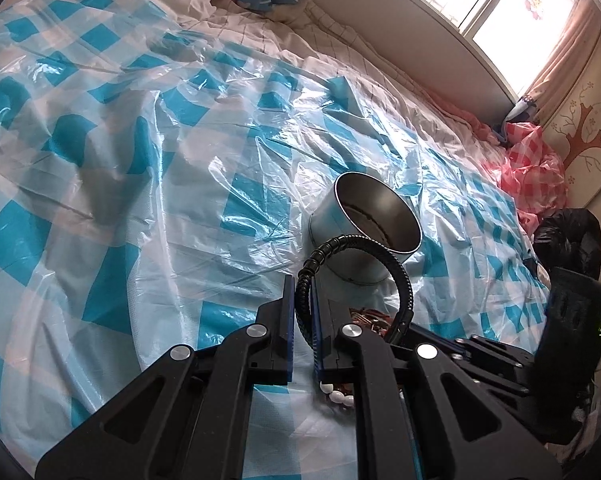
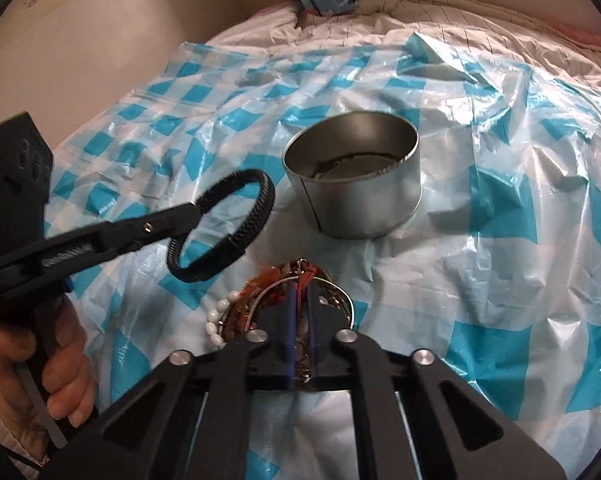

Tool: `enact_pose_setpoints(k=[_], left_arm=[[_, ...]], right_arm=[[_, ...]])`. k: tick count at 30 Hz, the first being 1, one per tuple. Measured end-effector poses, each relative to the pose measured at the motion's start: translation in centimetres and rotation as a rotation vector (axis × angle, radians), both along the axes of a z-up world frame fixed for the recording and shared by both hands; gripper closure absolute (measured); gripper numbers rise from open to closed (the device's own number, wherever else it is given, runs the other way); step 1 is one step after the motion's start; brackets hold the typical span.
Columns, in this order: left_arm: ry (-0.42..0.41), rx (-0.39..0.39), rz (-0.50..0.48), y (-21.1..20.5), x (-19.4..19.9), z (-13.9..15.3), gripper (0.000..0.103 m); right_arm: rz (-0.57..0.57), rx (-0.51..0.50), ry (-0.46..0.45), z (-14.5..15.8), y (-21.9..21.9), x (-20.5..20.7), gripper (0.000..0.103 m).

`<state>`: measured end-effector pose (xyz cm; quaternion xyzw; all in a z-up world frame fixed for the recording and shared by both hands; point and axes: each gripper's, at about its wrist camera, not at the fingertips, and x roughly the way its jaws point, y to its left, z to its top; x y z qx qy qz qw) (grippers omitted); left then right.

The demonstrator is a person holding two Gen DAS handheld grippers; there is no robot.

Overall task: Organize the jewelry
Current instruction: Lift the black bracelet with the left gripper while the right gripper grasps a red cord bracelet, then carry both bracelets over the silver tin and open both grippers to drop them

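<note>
One metal tin (image 2: 354, 184) sits open on the blue-checked plastic sheet (image 2: 500, 280) over the bed. The left claw (image 2: 198, 210) pinches one black bracelet (image 2: 224, 226) in the air beside it. The right claw (image 2: 299, 312), narrowed, grips strands in the jewelry pile (image 2: 260, 296) nearer the camera, white beads (image 2: 214, 326) at its edge.

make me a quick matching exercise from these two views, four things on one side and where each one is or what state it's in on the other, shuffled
Things:
1. black bracelet
2. metal tin
3. jewelry pile
4. white beads

Places or states:
A. standing open on the checked plastic sheet
B. held up in the left gripper
C. at the left edge of the pile
D. under the shut right gripper

Pairs: 1-B, 2-A, 3-D, 4-C
</note>
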<state>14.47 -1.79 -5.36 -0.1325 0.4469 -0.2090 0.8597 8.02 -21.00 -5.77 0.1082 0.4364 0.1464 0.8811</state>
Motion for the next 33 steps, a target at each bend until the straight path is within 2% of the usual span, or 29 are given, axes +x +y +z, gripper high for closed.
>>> enact_pose_setpoints(k=[10, 14, 23, 33], left_arm=[[-0.036, 0.005, 0.0, 0.0, -0.3, 0.6, 0.096], [-0.073, 0.012, -0.001, -0.2, -0.5, 1.2, 0.096], [-0.108, 0.035, -0.009, -1.9, 0.7, 2.5, 0.096], [-0.099, 0.058, -0.021, -5.7, 4.9, 2.3, 0.096]], right_arm=[[-0.049, 0.186, -0.181, 4.3, -2.5, -3.0, 0.098], [-0.076, 0.207, -0.237, 5.4, -3.2, -3.2, 0.098], [-0.118, 0.232, -0.315, 7.5, -4.3, -1.2, 0.098], [-0.16, 0.287, -0.364, 8.2, -5.9, 2.4, 0.098]])
